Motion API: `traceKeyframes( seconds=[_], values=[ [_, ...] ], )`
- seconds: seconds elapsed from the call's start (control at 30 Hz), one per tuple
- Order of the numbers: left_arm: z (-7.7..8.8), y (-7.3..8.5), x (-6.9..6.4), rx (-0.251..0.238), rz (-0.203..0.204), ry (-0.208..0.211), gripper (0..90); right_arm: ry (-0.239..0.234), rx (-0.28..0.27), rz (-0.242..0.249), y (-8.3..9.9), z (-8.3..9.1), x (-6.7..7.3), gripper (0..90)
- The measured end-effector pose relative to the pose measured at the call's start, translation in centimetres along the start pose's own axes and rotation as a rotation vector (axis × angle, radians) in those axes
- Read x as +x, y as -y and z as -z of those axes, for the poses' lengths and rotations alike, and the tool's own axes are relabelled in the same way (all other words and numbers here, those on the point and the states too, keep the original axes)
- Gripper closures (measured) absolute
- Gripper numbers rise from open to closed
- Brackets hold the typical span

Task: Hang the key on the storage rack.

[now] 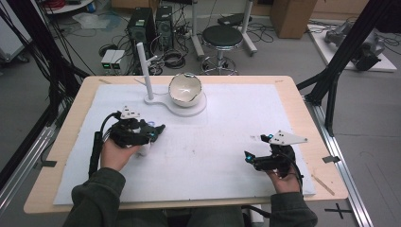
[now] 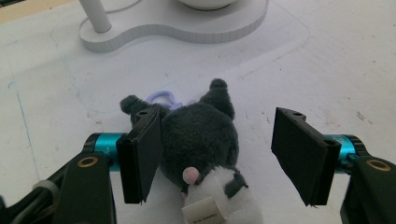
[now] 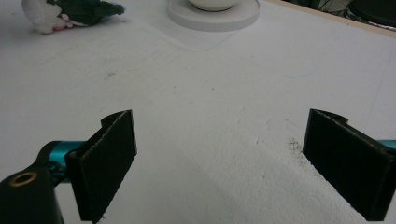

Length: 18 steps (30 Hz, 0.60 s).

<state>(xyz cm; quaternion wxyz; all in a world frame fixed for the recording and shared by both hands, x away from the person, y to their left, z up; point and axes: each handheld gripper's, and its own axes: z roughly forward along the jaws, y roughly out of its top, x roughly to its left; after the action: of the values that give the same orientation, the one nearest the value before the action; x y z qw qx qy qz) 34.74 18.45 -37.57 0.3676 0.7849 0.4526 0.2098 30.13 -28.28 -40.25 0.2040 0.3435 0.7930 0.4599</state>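
High view: a wooden worktop (image 1: 71, 142) carries a white mat (image 1: 222, 142); at its far middle stands a white base (image 1: 177, 108) with an upright post (image 1: 145, 71) and a white bowl (image 1: 185, 89) seated on it. The left tool (image 1: 152, 135) sits at the mat's left, held in the left hand (image 1: 116, 153), over a small plush toy (image 1: 145, 147) of which little shows beneath it. The right tool (image 1: 255, 150) is held by the right hand (image 1: 283, 179) at the mat's near right, well apart from the toy and the base. Left gripper view: the left tool (image 2: 219, 154) has its jaws wide apart; the plush toy (image 2: 201, 149), dark grey with a white part, a pink spot and a label, lies on the mat between them, touching or just beside the left jaw and clear of the right jaw. A lilac ring (image 2: 161, 99) lies at the toy's far end; the base (image 2: 187, 28) lies beyond. Right gripper view: the right tool (image 3: 224, 163) has its jaws wide apart over bare mat, nothing between them; the toy (image 3: 70, 14) lies far off at upper left, the base (image 3: 215, 16) at top centre.
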Motion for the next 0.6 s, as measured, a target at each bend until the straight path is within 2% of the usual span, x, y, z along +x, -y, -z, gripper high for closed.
traceKeyframes(
  seconds=[0.5,0.6],
  values=[
    [-1.0,0.3,-0.4,0.052,-0.007,-0.040,36.2,0.000,-0.005,-0.001,-0.1,0.1,0.1,8.9],
    [-1.2,0.3,-0.4,0.058,0.002,-0.042,36.2,0.000,-0.011,0.006,-0.1,0.1,0.1,8.9]
  ],
)
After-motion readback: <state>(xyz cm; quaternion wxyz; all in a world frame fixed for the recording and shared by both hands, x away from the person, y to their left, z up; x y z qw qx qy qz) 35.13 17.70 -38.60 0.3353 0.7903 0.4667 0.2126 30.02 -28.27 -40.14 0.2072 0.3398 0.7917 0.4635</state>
